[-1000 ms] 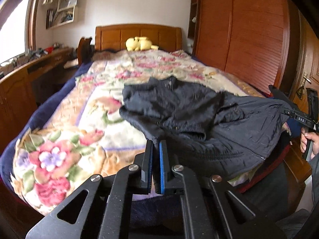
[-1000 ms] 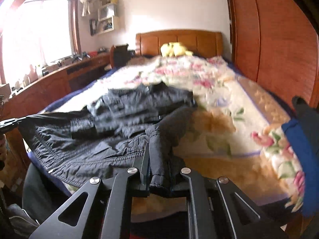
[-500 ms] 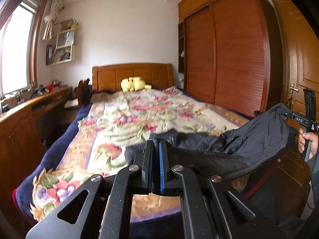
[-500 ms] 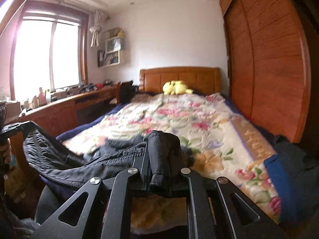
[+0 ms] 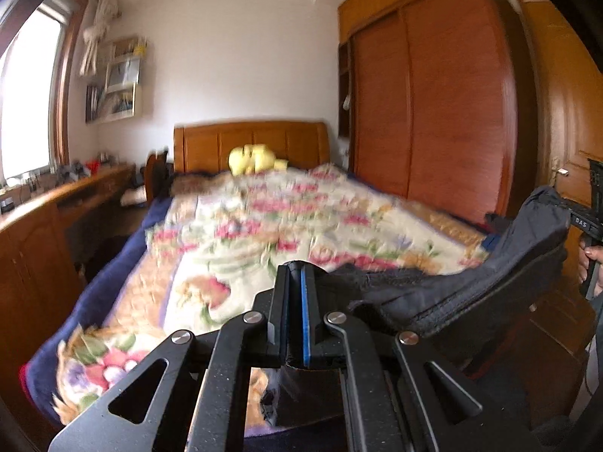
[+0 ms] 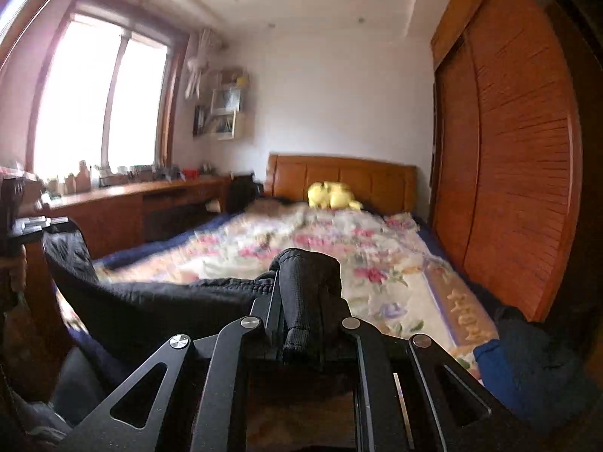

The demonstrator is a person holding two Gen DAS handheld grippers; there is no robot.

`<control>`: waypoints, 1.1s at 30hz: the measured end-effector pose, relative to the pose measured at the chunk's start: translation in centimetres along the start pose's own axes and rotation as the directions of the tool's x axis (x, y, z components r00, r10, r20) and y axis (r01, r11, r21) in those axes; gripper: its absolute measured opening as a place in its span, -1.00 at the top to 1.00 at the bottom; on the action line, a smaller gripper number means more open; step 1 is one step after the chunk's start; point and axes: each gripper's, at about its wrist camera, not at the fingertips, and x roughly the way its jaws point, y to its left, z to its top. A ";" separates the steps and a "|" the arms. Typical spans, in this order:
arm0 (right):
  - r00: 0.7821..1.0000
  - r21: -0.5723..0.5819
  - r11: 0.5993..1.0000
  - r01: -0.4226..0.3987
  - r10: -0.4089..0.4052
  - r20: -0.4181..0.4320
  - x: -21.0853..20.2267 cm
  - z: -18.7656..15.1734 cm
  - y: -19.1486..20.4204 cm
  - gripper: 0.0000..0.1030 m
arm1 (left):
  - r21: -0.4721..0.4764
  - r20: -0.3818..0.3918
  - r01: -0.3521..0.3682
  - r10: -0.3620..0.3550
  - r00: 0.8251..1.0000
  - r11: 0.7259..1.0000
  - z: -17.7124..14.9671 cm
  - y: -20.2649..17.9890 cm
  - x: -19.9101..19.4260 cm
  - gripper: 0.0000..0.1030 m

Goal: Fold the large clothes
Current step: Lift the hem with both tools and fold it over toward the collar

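Left wrist view: the left gripper (image 5: 296, 293) is seen with its jaws pressed nearly together, a thin dark strip pinched between the blue pad and the opposite finger; the black jacket (image 5: 471, 293) is stretched from there to the right gripper (image 5: 582, 222) at the frame's right edge, held in the person's hand (image 5: 589, 260). A second ago the garment was spread flat on the floral blanket (image 5: 264, 233); half a second ago it was partly raised; now it is carried as a taut band above the bed's near end, and the blanket is blurred by motion. Right wrist view: the right gripper (image 6: 307, 293) is closed on a bunched knit cuff or hem of the black jacket (image 6: 169, 301), which sags leftward to the left gripper (image 6: 26, 226) at the frame edge. The wooden headboard (image 6: 343, 179) and yellow plush toy (image 6: 331, 196) are well apart from the work. Judged: a lift is under way so the jacket can be laid back down or doubled over; no fold is completed yet.
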 end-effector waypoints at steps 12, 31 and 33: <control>0.974 0.074 0.997 -0.007 0.024 -0.226 16.1 -8.4 -2.6 0.78 | -0.019 -0.190 -0.045 0.041 0.981 0.999 -4.3 1.2 12.9 0.89; 0.933 0.055 0.996 0.070 -0.046 -0.356 34.5 0.1 -1.8 0.76 | 0.020 -0.226 -0.182 0.182 0.957 0.983 1.1 5.3 25.7 0.89; 0.924 0.063 0.994 0.094 -0.063 -0.378 36.6 0.8 -2.1 0.75 | 0.032 -0.236 -0.192 0.194 0.952 0.981 1.3 5.2 27.4 0.89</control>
